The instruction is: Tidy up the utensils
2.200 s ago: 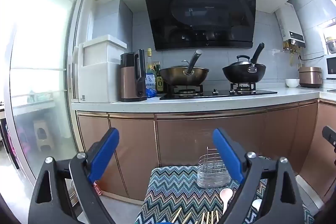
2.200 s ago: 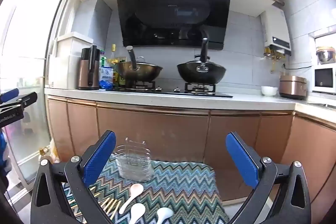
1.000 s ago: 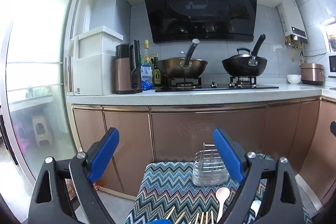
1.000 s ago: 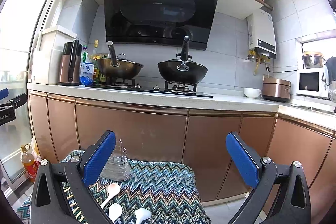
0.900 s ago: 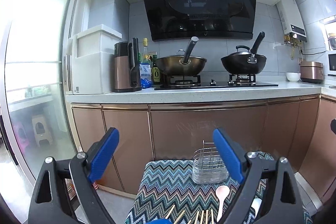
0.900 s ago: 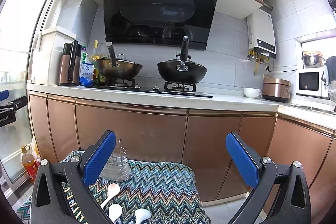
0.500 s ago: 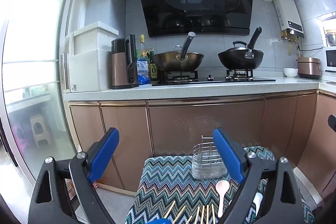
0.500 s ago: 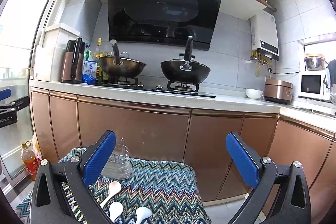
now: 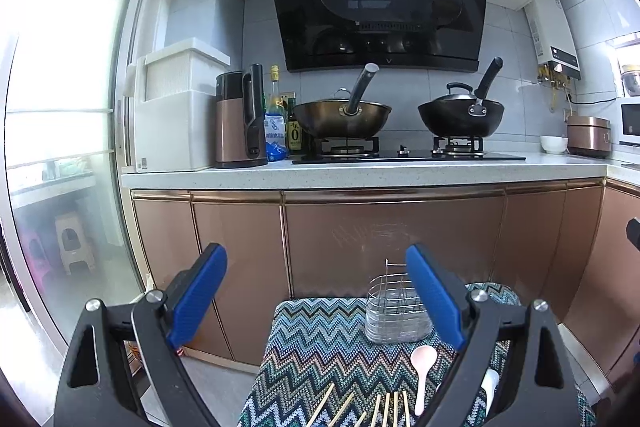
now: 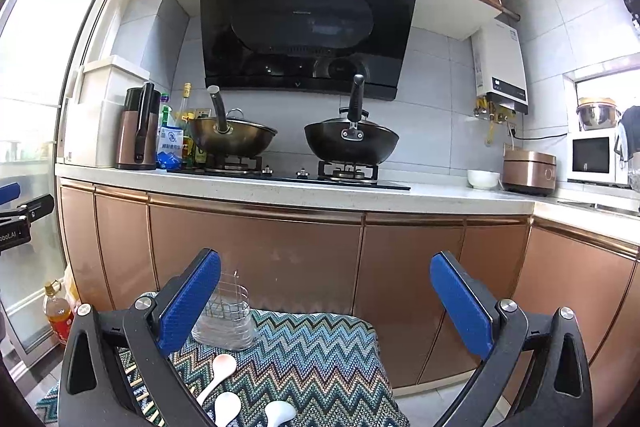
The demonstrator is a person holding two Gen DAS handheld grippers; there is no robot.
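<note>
On the zigzag-patterned cloth point(image 9: 320, 339) in front of the kitchen cabinets, the wire utensil holder point(image 9: 396, 311) stood upright at the far edge. It appeared empty. The utensils lay flat on the cloth nearer the cameras: a row of wooden chopsticks point(image 9: 380, 407) roughly side by side, and three white spoons point(image 10: 218, 371) just beside them toward the right.

Both grippers were held above the cloth with their jaws spread wide and nothing between them. The left gripper point(image 9: 316, 299) faced the holder and the chopsticks. The right gripper point(image 10: 324, 303) faced the holder and the spoons.

Compared with the views taken about two seconds earlier, both cameras had tilted slightly downward and drawn back. More of the cloth was in view, and more of the chopstick tips and spoon bowls showed at the lower edge. No utensil had shifted, and the holder had not been moved.

This indicated that the task stood at its start: no item had yet been gripped or placed. The change in view was consistent with positioning for a first pick, probably a spoon or a chopstick, for transfer into the holder. The thin, flat-lying chopsticks would likely need a precise closing of the fingers.
</note>
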